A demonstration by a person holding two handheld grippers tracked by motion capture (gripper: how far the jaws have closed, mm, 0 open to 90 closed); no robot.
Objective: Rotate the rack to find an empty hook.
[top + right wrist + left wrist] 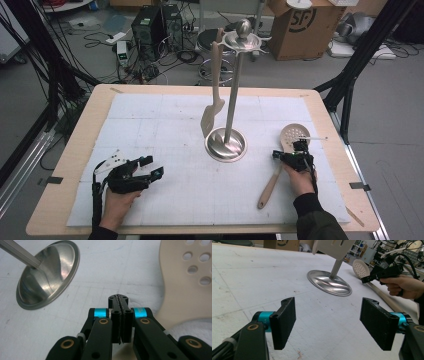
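A metal utensil stand [226, 144] rises from a round base at mid-table, with a cream slotted spatula [214, 90] hanging from its top ring. A cream slotted spoon [294, 134] lies flat at the right, its handle pointing toward the front edge. My right gripper [276, 154] hovers just left of the spoon's neck. Its jaws are pressed shut with nothing between them [121, 300], and the spoon bowl [185, 290] lies beside them. My left gripper [154, 166] rests low at the front left, wide open and empty [327, 325], facing the stand base [329, 285].
A white mat [165, 120] covers most of the wooden table [80, 135]. On the floor behind stand a cardboard box [307, 25], computer towers [150, 25] and loose cables. Dark tripod legs [350, 75] stand at the table's right rear corner.
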